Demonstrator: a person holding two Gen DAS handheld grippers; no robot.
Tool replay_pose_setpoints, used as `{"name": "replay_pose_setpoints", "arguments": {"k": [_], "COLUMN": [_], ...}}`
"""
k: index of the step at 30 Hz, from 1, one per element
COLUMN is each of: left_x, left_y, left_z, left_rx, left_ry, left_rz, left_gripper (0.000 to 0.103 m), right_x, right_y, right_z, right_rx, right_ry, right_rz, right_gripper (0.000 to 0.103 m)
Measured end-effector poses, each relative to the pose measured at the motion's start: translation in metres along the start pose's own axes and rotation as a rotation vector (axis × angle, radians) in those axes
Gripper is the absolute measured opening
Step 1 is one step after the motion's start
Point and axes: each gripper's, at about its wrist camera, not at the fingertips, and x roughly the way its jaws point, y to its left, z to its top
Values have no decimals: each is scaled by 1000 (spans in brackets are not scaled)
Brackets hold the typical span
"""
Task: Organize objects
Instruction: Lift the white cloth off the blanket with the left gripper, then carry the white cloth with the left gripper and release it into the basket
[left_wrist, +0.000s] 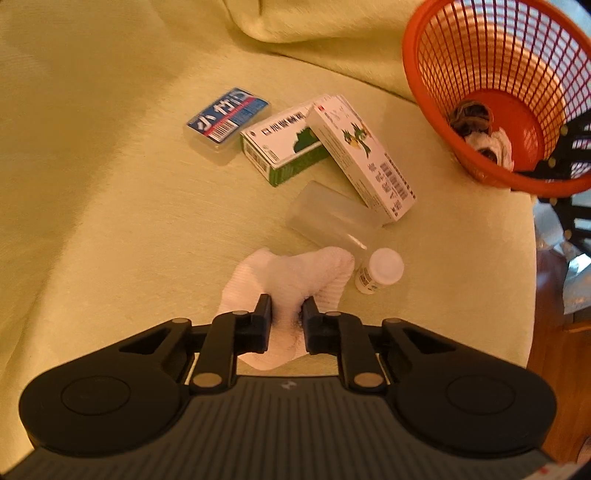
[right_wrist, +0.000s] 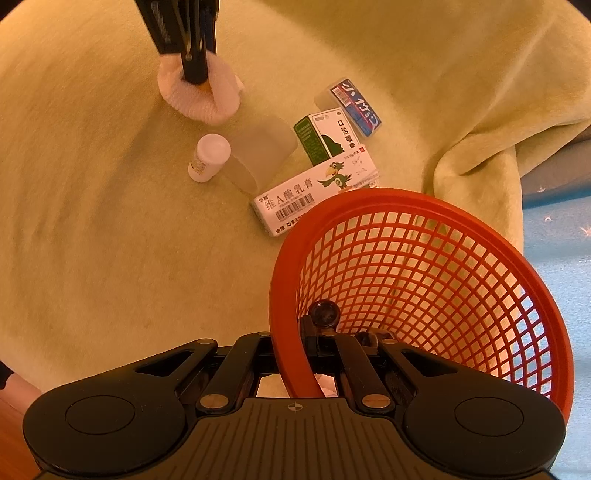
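Note:
My left gripper (left_wrist: 287, 317) is shut on a white sock (left_wrist: 295, 275) lying on the yellow-green blanket; from the right wrist view the same gripper (right_wrist: 197, 75) presses into the sock (right_wrist: 218, 99). My right gripper (right_wrist: 291, 343) is shut on the rim of the orange mesh basket (right_wrist: 424, 206), which tilts toward the objects. In the left wrist view the basket (left_wrist: 413, 74) holds a white sock (left_wrist: 495, 142) and a dark bundle (left_wrist: 471, 114). A small white bottle (left_wrist: 380, 269), a clear plastic case (left_wrist: 332, 218) and a white parrot box (left_wrist: 364, 155) lie close by.
A green-and-white box (left_wrist: 284, 147) and a blue-labelled clear case (left_wrist: 227, 120) lie beyond the sock. The blanket (left_wrist: 110, 184) bunches into folds at the far side. At the right the blanket edge drops to a wooden floor (left_wrist: 554, 354) and a blue surface (right_wrist: 554, 251).

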Motion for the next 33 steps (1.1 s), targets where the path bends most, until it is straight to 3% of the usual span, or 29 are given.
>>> {"name": "replay_pose_setpoints", "arguments": {"k": [18, 33], "left_x": [-46, -67], "left_y": [2, -14], "left_z": [23, 46], "left_rx": [-55, -21], "left_ry": [-81, -139], "left_rz": [-13, -50], "left_gripper": [13, 13], "right_x": [0, -1], "right_y": [2, 0], "right_z": [0, 0], "right_rx": [-7, -4], "right_ry": [5, 6], "right_rz": [4, 4], "right_gripper": [0, 0]}}
